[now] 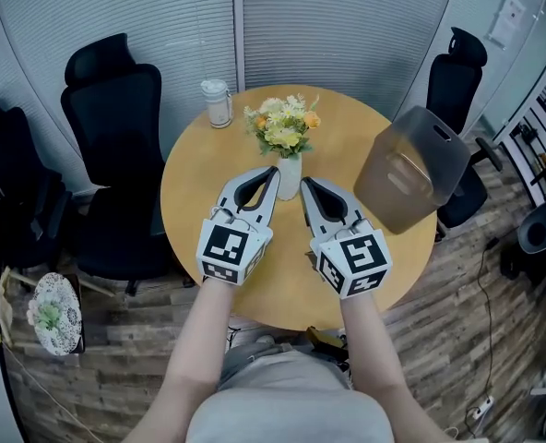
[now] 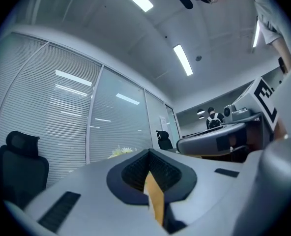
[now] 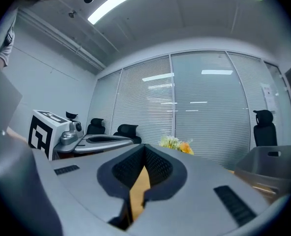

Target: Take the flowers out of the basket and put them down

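Seemingly done: flowers point(image 1: 283, 129) stand on the table point(image 1: 199, 187), outside the basket point(image 1: 411, 169) at its right edge; left gripper point(image 1: 273, 170) and right gripper point(image 1: 306, 182) clenched, empty.

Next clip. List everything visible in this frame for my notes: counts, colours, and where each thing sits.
round wooden table: one, tan, centre of the head view.
white vase: one, white, mid-table, between the two grippers' tips.
bunch of flowers: one, white, yellow and orange, upright in the vase.
clear glass jar with a white lid: one, at the table's far left edge.
translucent plastic basket: one, smoky brown, at the table's right side, apart from the flowers.
black office chairs: three, black, around the table.
left gripper: one, grey, jaws shut and empty, left of the vase.
right gripper: one, grey, jaws shut and empty, right of the vase.
forearms: two, bare, bottom of the view.
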A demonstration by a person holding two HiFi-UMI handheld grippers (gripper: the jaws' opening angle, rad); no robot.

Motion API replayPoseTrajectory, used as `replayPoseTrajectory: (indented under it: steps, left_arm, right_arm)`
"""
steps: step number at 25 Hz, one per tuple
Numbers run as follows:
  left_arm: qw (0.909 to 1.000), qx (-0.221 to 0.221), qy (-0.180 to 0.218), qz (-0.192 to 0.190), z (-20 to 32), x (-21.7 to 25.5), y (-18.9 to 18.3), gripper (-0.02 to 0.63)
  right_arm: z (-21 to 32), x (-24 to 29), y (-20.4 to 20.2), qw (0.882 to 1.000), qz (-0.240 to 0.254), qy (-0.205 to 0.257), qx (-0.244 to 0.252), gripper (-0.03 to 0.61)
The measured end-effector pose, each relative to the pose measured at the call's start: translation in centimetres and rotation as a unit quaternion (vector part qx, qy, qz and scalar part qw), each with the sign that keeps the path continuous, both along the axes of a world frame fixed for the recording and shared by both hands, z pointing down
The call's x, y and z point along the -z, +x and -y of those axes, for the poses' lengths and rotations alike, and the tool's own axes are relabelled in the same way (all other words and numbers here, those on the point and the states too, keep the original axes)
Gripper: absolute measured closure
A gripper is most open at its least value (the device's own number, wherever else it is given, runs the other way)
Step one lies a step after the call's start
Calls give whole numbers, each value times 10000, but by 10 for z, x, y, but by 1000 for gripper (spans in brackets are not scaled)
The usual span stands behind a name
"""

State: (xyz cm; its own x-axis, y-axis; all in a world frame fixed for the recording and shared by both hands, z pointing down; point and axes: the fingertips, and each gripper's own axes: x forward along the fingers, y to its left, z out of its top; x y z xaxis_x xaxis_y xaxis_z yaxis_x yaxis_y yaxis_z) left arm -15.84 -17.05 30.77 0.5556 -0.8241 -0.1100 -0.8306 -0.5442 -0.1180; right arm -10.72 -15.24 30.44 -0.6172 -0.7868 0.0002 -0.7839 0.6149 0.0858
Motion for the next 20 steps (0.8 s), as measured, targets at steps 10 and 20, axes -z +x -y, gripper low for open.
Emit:
replayPoseTrajectory:
  steps: [10,20]
  left_arm:
    - [9999,116,32,-27,-2,5,-1,609]
    - [9999,124,94,-5,0,7,0,609]
  right_arm:
    - [-4,8,2,9993,310,202,-47,555]
    - [3,0,1,9989,471,-14,-20,555]
